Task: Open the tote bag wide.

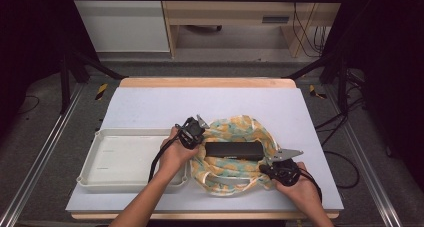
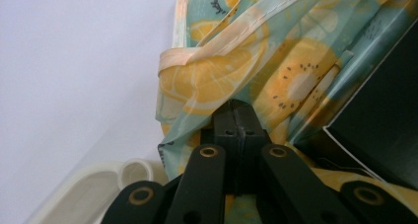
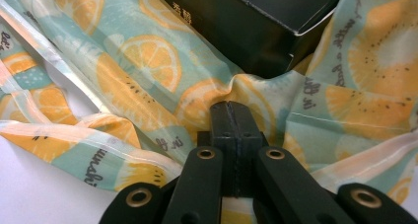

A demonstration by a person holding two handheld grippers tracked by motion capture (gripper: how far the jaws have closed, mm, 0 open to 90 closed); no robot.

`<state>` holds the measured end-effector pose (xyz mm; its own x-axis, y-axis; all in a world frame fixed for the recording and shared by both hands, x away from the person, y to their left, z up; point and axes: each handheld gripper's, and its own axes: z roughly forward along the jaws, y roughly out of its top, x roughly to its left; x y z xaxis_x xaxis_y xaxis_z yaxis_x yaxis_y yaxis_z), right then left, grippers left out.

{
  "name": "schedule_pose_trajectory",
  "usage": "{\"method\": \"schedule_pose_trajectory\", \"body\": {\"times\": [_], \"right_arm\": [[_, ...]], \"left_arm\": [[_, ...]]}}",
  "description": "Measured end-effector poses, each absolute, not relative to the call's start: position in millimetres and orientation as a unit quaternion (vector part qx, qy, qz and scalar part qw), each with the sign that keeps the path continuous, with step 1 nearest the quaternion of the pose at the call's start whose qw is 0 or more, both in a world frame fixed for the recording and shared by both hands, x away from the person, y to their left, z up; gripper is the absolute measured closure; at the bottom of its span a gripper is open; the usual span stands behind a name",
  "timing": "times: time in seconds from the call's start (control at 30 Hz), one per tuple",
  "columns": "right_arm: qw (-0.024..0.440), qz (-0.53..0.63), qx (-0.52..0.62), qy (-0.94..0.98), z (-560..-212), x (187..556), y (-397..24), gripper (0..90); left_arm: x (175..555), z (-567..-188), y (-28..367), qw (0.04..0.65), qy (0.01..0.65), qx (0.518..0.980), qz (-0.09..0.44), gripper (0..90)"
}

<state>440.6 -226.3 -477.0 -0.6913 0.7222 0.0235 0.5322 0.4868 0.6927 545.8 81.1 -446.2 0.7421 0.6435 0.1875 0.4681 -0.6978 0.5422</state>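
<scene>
A crumpled plastic bag (image 1: 235, 169) printed with orange slices lies on the white mat, and a long black box (image 1: 234, 150) rests on its middle. At the bag's left edge my left gripper (image 1: 199, 137) stands with its jaws together. In the left gripper view the gripper (image 2: 235, 108) pinches a raised fold of the bag (image 2: 276, 61), and the box (image 2: 389, 120) is at the right. My right gripper (image 1: 268, 168) is at the bag's near right edge. In the right gripper view the gripper (image 3: 231, 108) is shut, with the bag (image 3: 148, 71) puckered at its tip just below the box (image 3: 256, 21).
A shallow white tray (image 1: 130, 132) sits on the mat just left of the bag, under my left forearm; its corner (image 2: 88, 194) is beside the left jaws. The white mat (image 1: 165, 104) stretches bare toward the far edge of the wooden table.
</scene>
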Motion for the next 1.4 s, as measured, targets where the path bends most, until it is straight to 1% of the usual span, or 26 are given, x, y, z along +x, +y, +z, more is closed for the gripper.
{"method": "schedule_pose_trajectory", "body": {"times": [0.3,0.53,0.67,0.7,0.73,0.77,0.87,0.9,0.93,1.0,1.07,1.1,1.17,1.23,1.4], "right_arm": [[0.124,0.351,0.359,0.856,-477.0,436.5,-225.0,90.0],[0.116,0.354,0.354,0.858,-477.4,433.9,-224.3,90.0],[0.117,0.357,0.357,0.855,-477.7,433.2,-224.7,90.0],[0.121,0.359,0.353,0.855,-477.8,432.7,-225.6,90.0],[0.121,0.359,0.353,0.855,-477.8,432.7,-225.6,90.0],[0.125,0.365,0.353,0.852,-477.3,432.6,-226.5,90.0],[0.13,0.369,0.355,0.849,-475.5,432.9,-228.0,90.0],[0.135,0.373,0.354,0.847,-474.0,433.1,-228.8,90.0],[0.138,0.376,0.353,0.846,-473.6,433.1,-229.3,90.0],[0.141,0.376,0.355,0.844,-472.5,432.7,-229.9,90.0],[0.141,0.378,0.356,0.843,-472.1,432.4,-230.2,90.0],[0.146,0.386,0.355,0.839,-470.2,431.9,-231.6,90.0],[0.148,0.391,0.355,0.837,-468.9,431.6,-232.3,90.0],[0.155,0.398,0.348,0.834,-465.0,432.3,-234.3,90.0],[0.168,0.418,0.345,0.823,-451.5,434.8,-237.6,90.0]], "left_arm": [[555.9,-454.2,81.9,0.221,0.316,0.905,0.181,90.0],[560.0,-457.3,83.2,0.222,0.318,0.906,0.17,90.0],[554.5,-450.7,83.6,0.232,0.313,0.904,0.179,90.0],[547.7,-443.4,84.6,0.247,0.308,0.9,0.184,90.0],[547.7,-443.4,84.6,0.247,0.308,0.9,0.184,90.0],[538.4,-433.2,86.4,0.266,0.304,0.895,0.188,90.0],[530.3,-423.1,88.1,0.284,0.301,0.891,0.187,90.0],[521.5,-411.4,89.3,0.301,0.293,0.887,0.191,90.0],[521.5,-411.4,89.3,0.301,0.293,0.887,0.191,90.0],[507.9,-397.7,89.7,0.314,0.277,0.886,0.198,90.0],[500.8,-394.0,90.0,0.316,0.27,0.888,0.194,90.0],[488.2,-393.8,90.0,0.328,0.262,0.888,0.189,90.0],[483.6,-395.6,89.6,0.331,0.259,0.888,0.186,90.0],[467.1,-405.5,85.9,0.332,0.24,0.896,0.173,90.0],[455.0,-415.2,75.4,0.334,0.22,0.901,0.167,90.0]]}}
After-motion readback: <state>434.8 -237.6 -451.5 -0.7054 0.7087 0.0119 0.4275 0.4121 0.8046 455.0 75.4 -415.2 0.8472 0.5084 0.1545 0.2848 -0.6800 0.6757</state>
